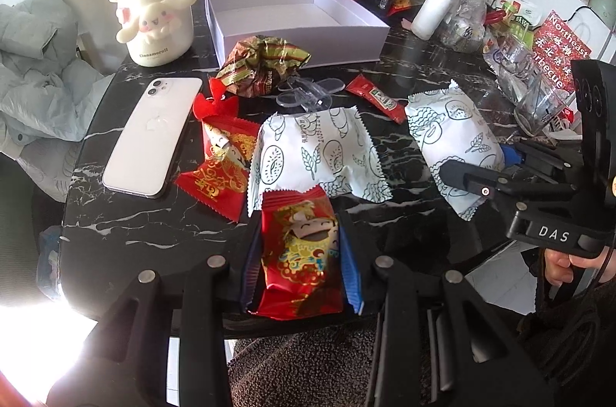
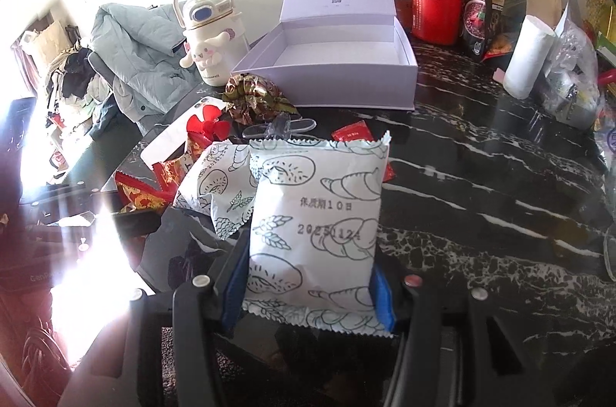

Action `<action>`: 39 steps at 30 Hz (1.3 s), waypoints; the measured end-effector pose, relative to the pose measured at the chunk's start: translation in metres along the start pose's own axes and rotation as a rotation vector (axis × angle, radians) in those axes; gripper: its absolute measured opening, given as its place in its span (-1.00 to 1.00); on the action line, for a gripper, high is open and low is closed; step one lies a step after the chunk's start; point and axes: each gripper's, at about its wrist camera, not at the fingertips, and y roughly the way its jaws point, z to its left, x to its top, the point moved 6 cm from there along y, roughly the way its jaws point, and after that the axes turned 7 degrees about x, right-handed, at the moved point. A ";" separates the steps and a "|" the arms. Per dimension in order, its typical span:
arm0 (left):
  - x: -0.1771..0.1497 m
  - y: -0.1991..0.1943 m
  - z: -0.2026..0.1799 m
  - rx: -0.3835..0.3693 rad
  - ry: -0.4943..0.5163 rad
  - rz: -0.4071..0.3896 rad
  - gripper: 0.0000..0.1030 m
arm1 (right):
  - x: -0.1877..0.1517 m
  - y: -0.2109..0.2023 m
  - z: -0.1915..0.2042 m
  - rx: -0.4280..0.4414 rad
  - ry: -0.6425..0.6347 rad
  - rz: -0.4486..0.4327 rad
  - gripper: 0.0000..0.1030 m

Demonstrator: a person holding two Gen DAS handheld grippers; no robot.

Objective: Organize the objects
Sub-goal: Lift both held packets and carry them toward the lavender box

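Note:
My left gripper [image 1: 302, 253] is shut on a red snack packet [image 1: 302, 253] with a cartoon figure, near the table's front edge. My right gripper [image 2: 310, 264] is shut on a white bread packet [image 2: 313, 214] with line drawings; the same gripper [image 1: 467, 182] and packet [image 1: 450, 134] show at the right of the left wrist view. A second white packet [image 1: 315, 153] and another red packet [image 1: 221, 172] lie on the black marble table [image 1: 154, 226]. An open white box [image 1: 292, 22] stands empty at the back.
A white phone [image 1: 152, 134], a crumpled green-gold wrapper [image 1: 265, 60], a clear plastic piece [image 1: 308, 91] and a small red sachet [image 1: 379, 95] lie mid-table. A Cinnamoroll bottle [image 1: 154, 3] stands back left. Jars, bags and a paper roll [image 1: 431, 10] crowd the back right.

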 end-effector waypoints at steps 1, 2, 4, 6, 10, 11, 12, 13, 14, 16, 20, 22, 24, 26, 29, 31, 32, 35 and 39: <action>0.000 -0.003 -0.001 0.000 0.002 -0.009 -0.33 | 0.000 -0.003 0.001 -0.001 -0.003 -0.007 0.06; 0.000 -0.005 -0.002 0.000 0.005 -0.017 -0.33 | 0.000 -0.007 0.002 -0.002 -0.006 -0.014 0.06; 0.001 -0.009 -0.005 -0.003 0.007 -0.032 -0.33 | 0.001 -0.015 0.004 -0.003 -0.015 -0.029 0.06; 0.003 -0.012 -0.007 -0.007 0.009 -0.046 -0.33 | 0.002 -0.020 0.006 -0.005 -0.020 -0.040 0.06; 0.010 -0.020 -0.011 -0.007 0.024 -0.079 -0.33 | 0.004 -0.032 0.007 -0.010 -0.029 -0.065 0.06; 0.012 -0.022 -0.013 -0.005 0.029 -0.087 -0.33 | 0.006 -0.035 0.007 -0.008 -0.030 -0.070 0.06; 0.015 -0.024 -0.014 -0.003 0.035 -0.098 -0.33 | 0.007 -0.037 0.007 -0.007 -0.032 -0.075 0.06; 0.018 -0.027 -0.016 -0.002 0.042 -0.108 -0.33 | 0.008 -0.039 0.007 -0.006 -0.034 -0.080 0.06; 0.021 -0.028 -0.017 -0.002 0.046 -0.117 -0.33 | 0.010 -0.041 0.008 -0.006 -0.039 -0.084 0.06; 0.027 -0.029 -0.020 -0.001 0.053 -0.125 -0.33 | 0.014 -0.044 0.006 -0.005 -0.045 -0.088 0.06; 0.039 -0.027 -0.024 -0.008 0.065 -0.132 -0.33 | 0.022 -0.044 0.001 -0.006 -0.051 -0.094 0.06; 0.046 -0.026 -0.025 -0.012 0.074 -0.133 -0.33 | 0.028 -0.043 -0.002 -0.013 -0.053 -0.092 0.06; 0.053 -0.022 -0.025 -0.019 0.087 -0.125 -0.33 | 0.033 -0.041 -0.004 -0.012 -0.056 -0.085 0.06; 0.061 -0.018 -0.026 -0.023 0.099 -0.115 -0.33 | 0.038 -0.038 -0.005 -0.010 -0.061 -0.079 0.06; 0.075 -0.014 -0.026 -0.016 0.115 -0.119 -0.33 | 0.048 -0.033 -0.008 -0.004 -0.068 -0.074 0.06; 0.084 -0.010 -0.026 -0.028 0.121 -0.111 -0.33 | 0.055 -0.031 -0.011 0.003 -0.072 -0.073 0.06; 0.088 -0.008 -0.026 -0.035 0.119 -0.106 -0.33 | 0.060 -0.030 -0.013 0.001 -0.074 -0.075 0.06; 0.102 -0.004 -0.025 -0.040 0.128 -0.107 -0.33 | 0.074 -0.027 -0.018 -0.014 -0.087 -0.077 0.06; 0.123 0.003 -0.024 -0.036 0.139 -0.113 -0.33 | 0.093 -0.022 -0.025 -0.011 -0.094 -0.077 0.06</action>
